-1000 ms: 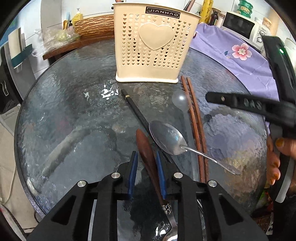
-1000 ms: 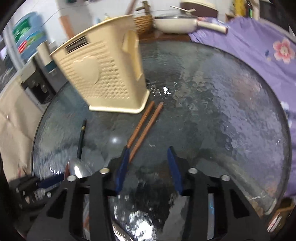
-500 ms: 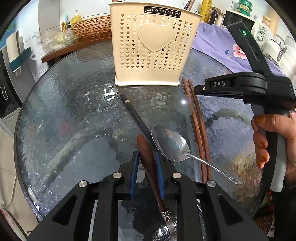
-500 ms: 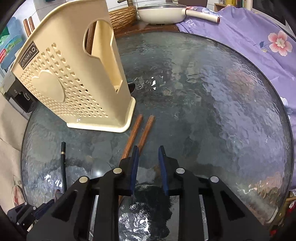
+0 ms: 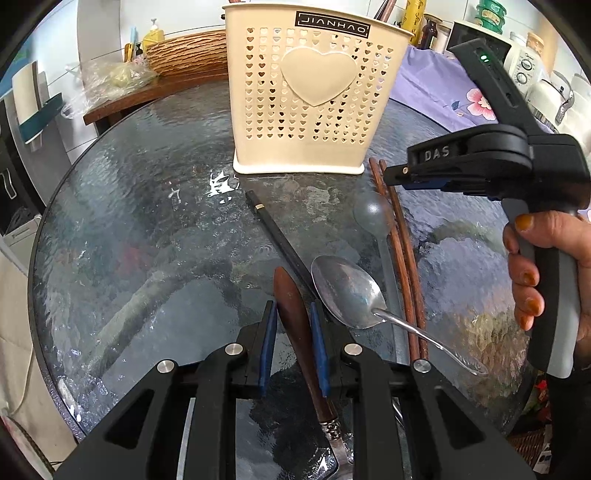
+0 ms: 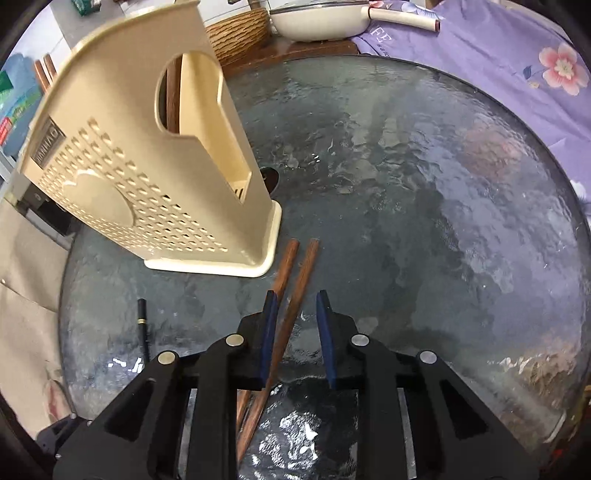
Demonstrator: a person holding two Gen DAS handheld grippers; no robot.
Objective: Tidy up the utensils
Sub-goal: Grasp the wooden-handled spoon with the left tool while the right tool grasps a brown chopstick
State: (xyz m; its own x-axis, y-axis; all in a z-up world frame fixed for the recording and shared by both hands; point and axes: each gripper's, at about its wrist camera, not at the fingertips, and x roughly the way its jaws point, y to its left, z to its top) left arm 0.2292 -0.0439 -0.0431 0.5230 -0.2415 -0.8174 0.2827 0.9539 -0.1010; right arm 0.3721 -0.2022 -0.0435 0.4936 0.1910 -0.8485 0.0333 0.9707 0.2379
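A cream perforated utensil holder (image 5: 314,99) stands at the back of the round glass table (image 5: 129,229); it also shows in the right wrist view (image 6: 147,177). My left gripper (image 5: 293,314) straddles the brown wooden handle of a knife (image 5: 291,306), its pads close on both sides. A metal spoon (image 5: 351,291), a grey plastic spoon (image 5: 373,218) and a black chopstick (image 5: 280,240) lie beside it. My right gripper (image 6: 295,310) hovers low over a pair of brown wooden chopsticks (image 6: 295,273), one between its narrowly open pads, one under the left pad.
A purple flowered cloth (image 6: 517,66) covers the right side behind the table. A white pan (image 6: 321,18) and a woven basket (image 5: 184,51) sit on a wooden shelf at the back. More chopsticks stand inside the holder (image 6: 171,92).
My right gripper has swung in toward the holder, come down over the brown chopsticks and narrowed. My left gripper has stayed around the knife handle.
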